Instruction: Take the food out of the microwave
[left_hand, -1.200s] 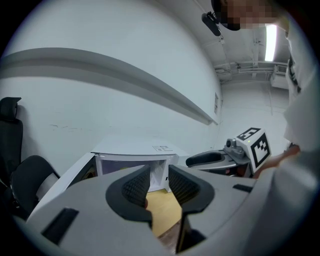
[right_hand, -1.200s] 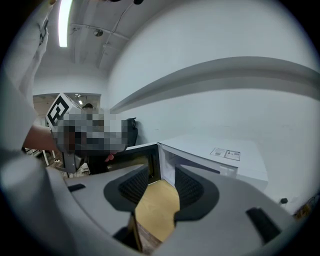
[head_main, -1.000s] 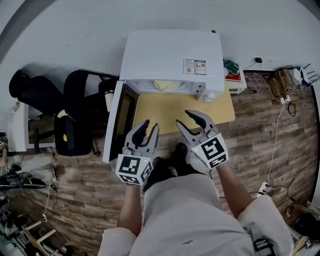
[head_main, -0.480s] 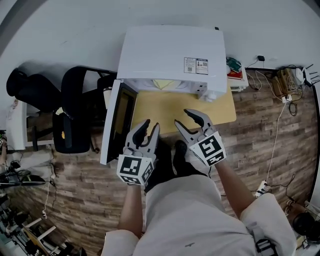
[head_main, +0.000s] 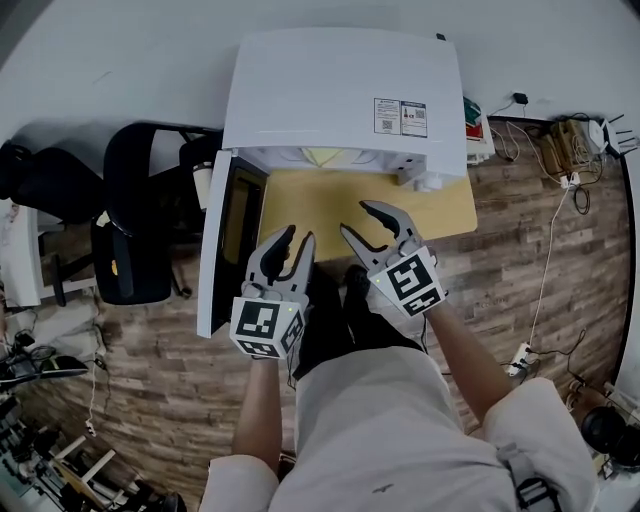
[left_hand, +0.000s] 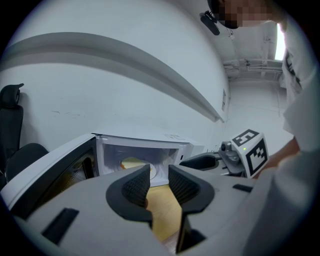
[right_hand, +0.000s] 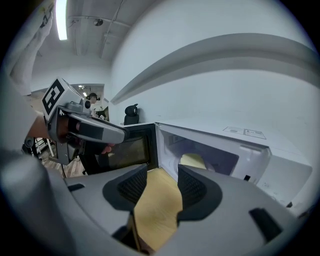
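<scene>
Both grippers are held side by side in front of the person's body, forearms stretched forward and tips tilted slightly down. The left gripper (head_main: 298, 237) (left_hand: 159, 175) has its jaws a narrow gap apart with nothing between them. The right gripper (head_main: 357, 220) (right_hand: 162, 182) has jaws that are opening, set wider and also empty. Just past the tips lies the wooden table (head_main: 330, 205). Beyond it stands the white microwave (head_main: 340, 90), its door (head_main: 222, 245) swung open to the left. The pale yellow food (left_hand: 132, 163) (right_hand: 192, 161) sits inside the cavity, apart from both grippers.

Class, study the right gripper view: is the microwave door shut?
No, the microwave door stands swung wide open, and the pale yellow food shows inside.
</scene>
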